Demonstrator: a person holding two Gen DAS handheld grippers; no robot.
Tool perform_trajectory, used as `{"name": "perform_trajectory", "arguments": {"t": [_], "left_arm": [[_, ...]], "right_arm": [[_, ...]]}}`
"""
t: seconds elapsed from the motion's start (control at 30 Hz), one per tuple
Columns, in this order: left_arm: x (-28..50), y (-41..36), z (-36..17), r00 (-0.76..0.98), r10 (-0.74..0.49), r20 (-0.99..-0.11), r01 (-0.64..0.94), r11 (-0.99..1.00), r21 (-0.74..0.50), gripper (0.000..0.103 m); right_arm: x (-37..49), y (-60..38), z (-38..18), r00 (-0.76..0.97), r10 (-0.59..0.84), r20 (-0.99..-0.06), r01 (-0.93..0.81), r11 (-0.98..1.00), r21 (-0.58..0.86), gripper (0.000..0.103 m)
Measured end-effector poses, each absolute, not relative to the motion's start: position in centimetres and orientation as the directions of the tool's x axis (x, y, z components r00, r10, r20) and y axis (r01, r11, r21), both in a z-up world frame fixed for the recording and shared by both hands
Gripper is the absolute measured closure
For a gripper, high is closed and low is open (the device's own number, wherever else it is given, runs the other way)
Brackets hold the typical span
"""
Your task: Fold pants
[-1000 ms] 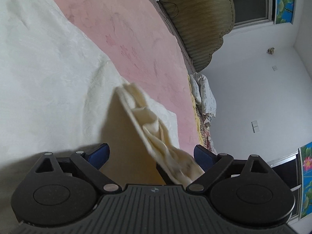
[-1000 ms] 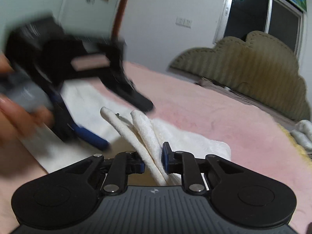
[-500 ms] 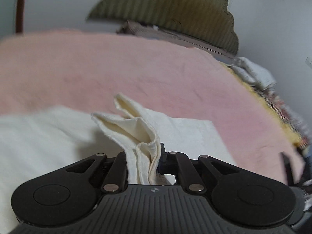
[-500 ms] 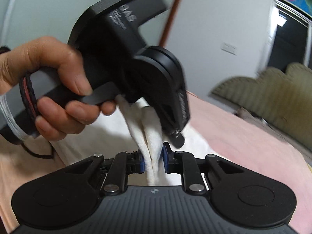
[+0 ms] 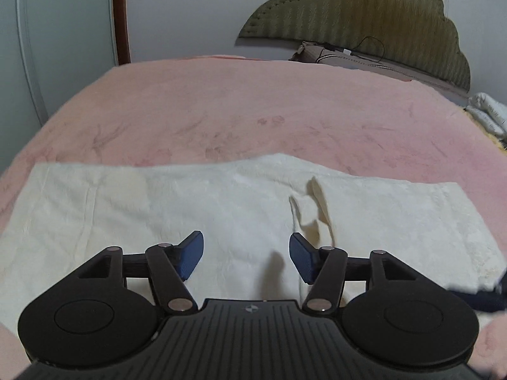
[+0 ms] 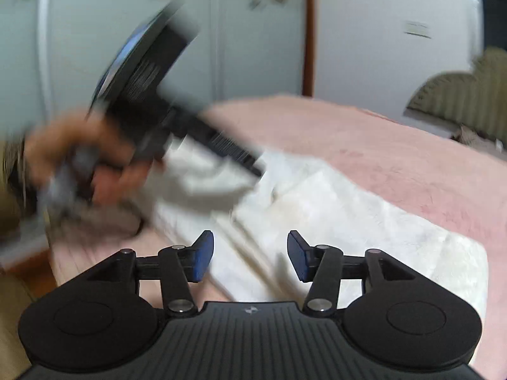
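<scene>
Left gripper (image 5: 245, 255): jaws have just been opening, blue pads apart, nothing pinched, cloth only lying beneath the gap. Right gripper (image 6: 250, 255): jaws have also just been opening, pads apart, released, no fabric between them. Pants (image 5: 221, 209), cream-white, lie spread flat on the pink bedspread (image 5: 253, 107), running 9 to 3 o'clock across the left wrist view; a small raised flap of fabric (image 5: 318, 202) stands up at about 1 o'clock from the left pads, just beyond them, not touching. In the right wrist view the pants (image 6: 364, 221) stretch from 10 toward 4 o'clock; at 10 o'clock a blurred hand (image 6: 82, 158) grips the left gripper's black body above the cloth, contact with the cloth unclear from blur. Olive padded headboard (image 5: 364, 19) at 1 o'clock far back, pale wardrobe door (image 5: 63, 31) at 10 o'clock, white bundle (image 5: 488, 114) at 3 o'clock at the bed edge.
</scene>
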State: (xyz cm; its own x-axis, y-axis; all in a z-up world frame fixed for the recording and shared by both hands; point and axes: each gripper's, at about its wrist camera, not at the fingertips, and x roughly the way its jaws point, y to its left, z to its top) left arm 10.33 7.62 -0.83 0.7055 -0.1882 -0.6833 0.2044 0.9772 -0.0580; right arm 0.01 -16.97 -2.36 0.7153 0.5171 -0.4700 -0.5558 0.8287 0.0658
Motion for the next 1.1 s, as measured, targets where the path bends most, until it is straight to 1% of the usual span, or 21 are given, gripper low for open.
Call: {"name": "perform_trajectory", "arguments": {"t": [0.07,0.1,0.13,0.17,0.2,0.23,0.27,0.37,0.47,0.57,0.63,0.73,0.8,0.87,0.93,1.0,1.03,1.07,1.1], "left_arm": [[9.6,7.7,-1.2,0.692,-0.226,-0.685,0.231,0.969,-0.087,0.042],[9.1,7.2,-1.7,0.681,-0.219,-0.699,0.257,0.965,-0.052,0.042],[8.8,6.8,-2.4,0.676,-0.185,-0.713,0.275,0.961,0.012,0.049],[8.5,6.2,-3.1,0.688,-0.137,-0.713,0.277,0.957,0.084,0.051],[8.0,6.1,-3.4,0.708,-0.1,-0.699,0.267,0.954,0.135,0.05],[7.7,6.4,-3.3,0.722,-0.094,-0.685,0.258,0.956,0.142,0.051],[7.5,6.9,-3.0,0.723,-0.113,-0.681,0.254,0.961,0.11,0.051],[8.0,9.0,-1.8,0.696,-0.241,-0.676,0.226,0.968,-0.112,0.051],[8.5,10.5,-1.1,0.654,-0.363,-0.663,0.202,0.929,-0.309,0.051],[8.9,11.2,-1.0,0.597,-0.483,-0.641,0.199,0.863,-0.465,0.051],[9.1,11.5,-1.2,0.566,-0.536,-0.626,0.185,0.823,-0.537,0.052],[9.3,11.5,-1.4,0.538,-0.584,-0.608,0.175,0.783,-0.597,0.052],[9.2,11.2,-1.2,0.53,-0.601,-0.599,0.18,0.77,-0.613,0.052],[9.4,10.9,-1.2,0.512,-0.627,-0.587,0.191,0.749,-0.634,0.052],[9.7,10.4,-1.7,0.487,-0.652,-0.582,0.185,0.728,-0.66,0.052],[10.1,10.0,-2.2,0.464,-0.664,-0.587,0.168,0.716,-0.677,0.052],[10.3,9.9,-2.6,0.456,-0.664,-0.593,0.155,0.715,-0.681,0.052],[10.4,9.8,-2.8,0.452,-0.662,-0.598,0.146,0.716,-0.682,0.052],[10.5,9.8,-3.0,0.449,-0.659,-0.603,0.135,0.717,-0.684,0.052]], "right_arm": [[0.8,-17.9,-2.7,0.752,0.473,-0.459,-0.494,0.865,0.082,0.051],[1.4,-18.1,-3.5,0.759,0.432,-0.487,-0.459,0.886,0.072,0.05],[2.1,-18.0,-4.4,0.742,0.397,-0.539,-0.44,0.896,0.055,0.05],[2.7,-17.9,-5.5,0.713,0.369,-0.596,-0.434,0.9,0.038,0.051],[2.3,-17.9,-6.0,0.719,0.362,-0.593,-0.432,0.901,0.025,0.05],[1.7,-18.0,-6.0,0.734,0.366,-0.573,-0.429,0.903,0.027,0.049],[1.3,-18.0,-5.7,0.736,0.379,-0.561,-0.433,0.901,0.04,0.049],[-0.2,-17.7,-4.6,0.774,0.407,-0.485,-0.439,0.897,0.052,0.049],[0.3,-16.2,-4.7,0.792,0.369,-0.486,-0.434,0.901,-0.024,0.049],[0.5,-13.9,-4.7,0.774,0.394,-0.495,-0.473,0.88,-0.039,0.05],[0.0,-12.4,-4.7,0.778,0.377,-0.502,-0.49,0.864,-0.11,0.051],[-0.4,-10.7,-5.7,0.811,0.284,-0.512,-0.462,0.847,-0.262,0.052],[-0.9,-9.9,-6.4,0.845,0.216,-0.488,-0.429,0.82,-0.38,0.052],[-1.5,-9.2,-6.9,0.868,0.178,-0.463,-0.413,0.777,-0.475,0.052],[-1.9,-8.4,-7.3,0.884,0.163,-0.439,-0.402,0.744,-0.533,0.055],[-1.9,-8.0,-7.7,0.891,0.161,-0.425,-0.399,0.723,-0.563,0.073],[-1.9,-7.9,-7.9,0.899,0.155,-0.409,-0.386,0.721,-0.576,0.077],[-1.7,-7.9,-8.0,0.907,0.145,-0.396,-0.371,0.721,-0.585,0.086],[-1.4,-8.1,-7.9,0.904,0.149,-0.4,-0.374,0.729,-0.573,0.089]]}}
